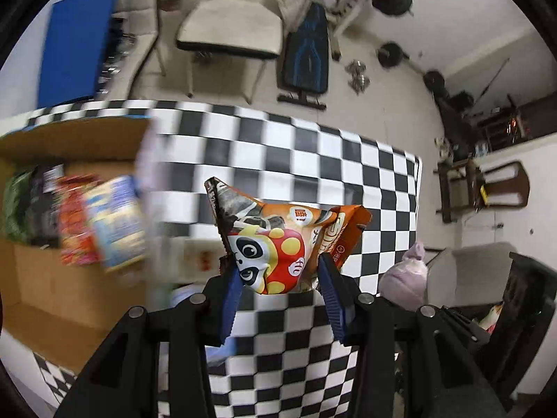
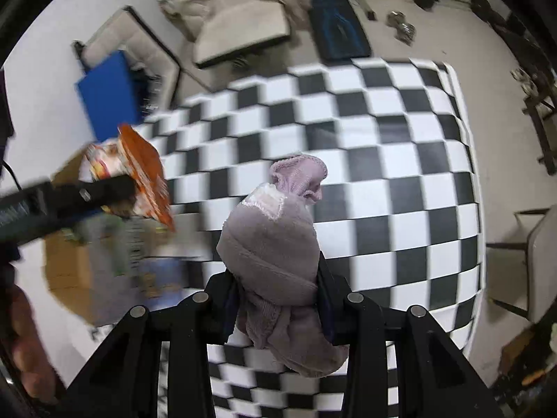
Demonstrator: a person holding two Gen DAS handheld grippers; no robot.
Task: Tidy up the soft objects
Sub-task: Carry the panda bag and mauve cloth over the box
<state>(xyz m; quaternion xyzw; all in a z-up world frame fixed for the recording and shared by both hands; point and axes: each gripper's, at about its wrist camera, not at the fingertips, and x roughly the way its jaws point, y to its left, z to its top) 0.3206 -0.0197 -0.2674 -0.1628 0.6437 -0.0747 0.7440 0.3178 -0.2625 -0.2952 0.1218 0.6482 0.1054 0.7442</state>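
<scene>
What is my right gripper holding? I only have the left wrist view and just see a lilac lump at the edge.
Observer: The right gripper is shut on a bunched lilac sock, held above the checkered tablecloth.
Operator: Does any of it hang loose?
Observer: Yes, its lower end droops below the fingers, toward the camera.
Operator: How does my left gripper look from that side?
Observer: The left gripper reaches in from the left, its orange snack bag seen edge-on above the cardboard box.
Operator: Anything else there?
Observer: A hand shows at the lower left edge.
</scene>
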